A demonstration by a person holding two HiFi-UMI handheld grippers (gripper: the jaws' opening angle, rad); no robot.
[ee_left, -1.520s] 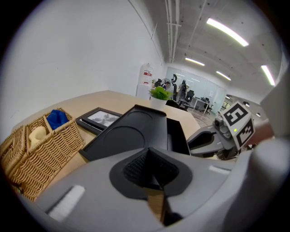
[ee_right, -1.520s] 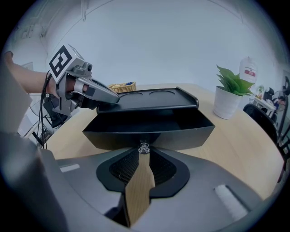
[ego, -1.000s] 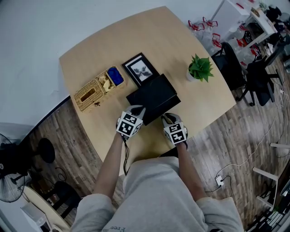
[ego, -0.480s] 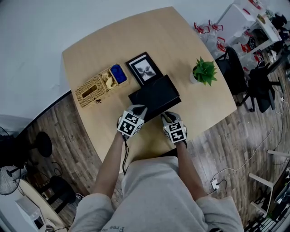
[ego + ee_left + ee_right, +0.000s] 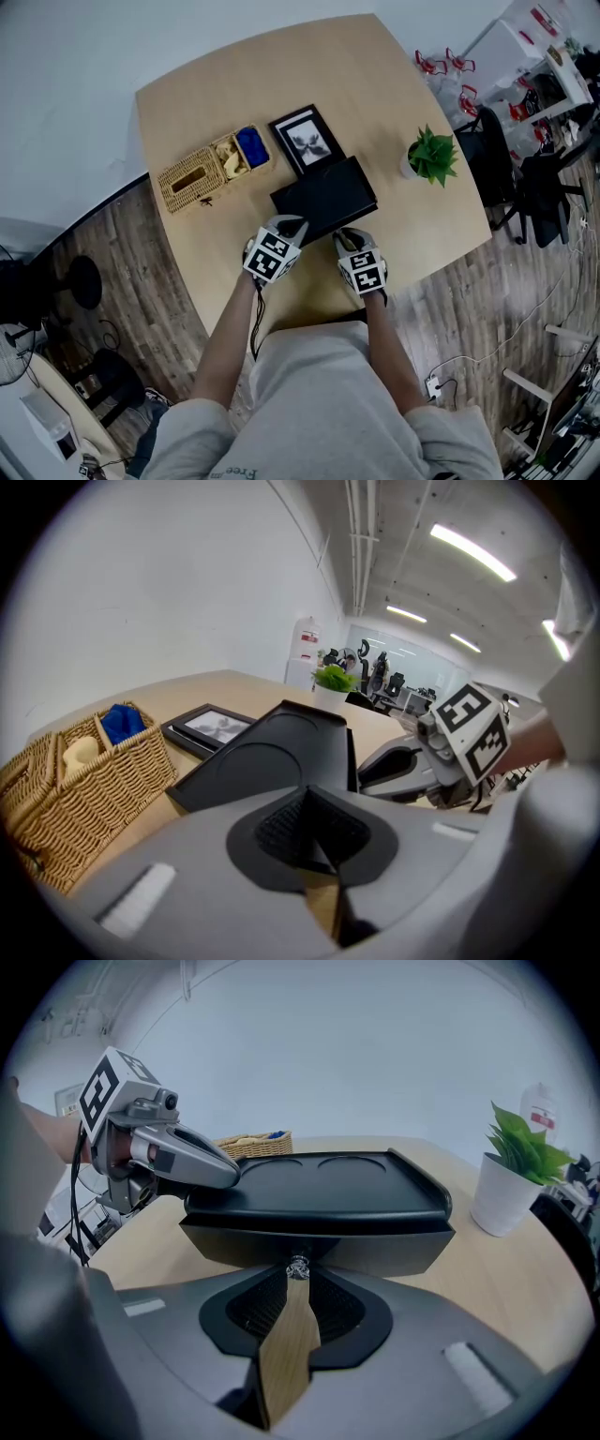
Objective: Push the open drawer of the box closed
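The left forearm (image 5: 230, 337) and right forearm (image 5: 386, 339) are bare and stretch forward from the torso, roughly parallel. The left tool (image 5: 288, 225) and right tool (image 5: 344, 235) sit side by side, near each other, pointing away from the body and angled slightly inward. Each tool's jaws are closed, tips together.

The box (image 5: 323, 199) looks like smooth black plastic, matt with a faint sheen along the top edges, and its knob (image 5: 298, 1267) glints like metal. The table (image 5: 375, 84) is pale wood grain, smooth and matt. The basket (image 5: 192, 176) is rough woven wicker. The picture frame (image 5: 307, 141) is matt black. The pot (image 5: 506, 1194) is smooth and white. The left gripper (image 5: 309, 808) and right gripper (image 5: 296, 1283) have matt grey plastic shells, and the pads (image 5: 258, 1312) are black and finely ribbed. The floor (image 5: 169, 272) is grained wood plank.
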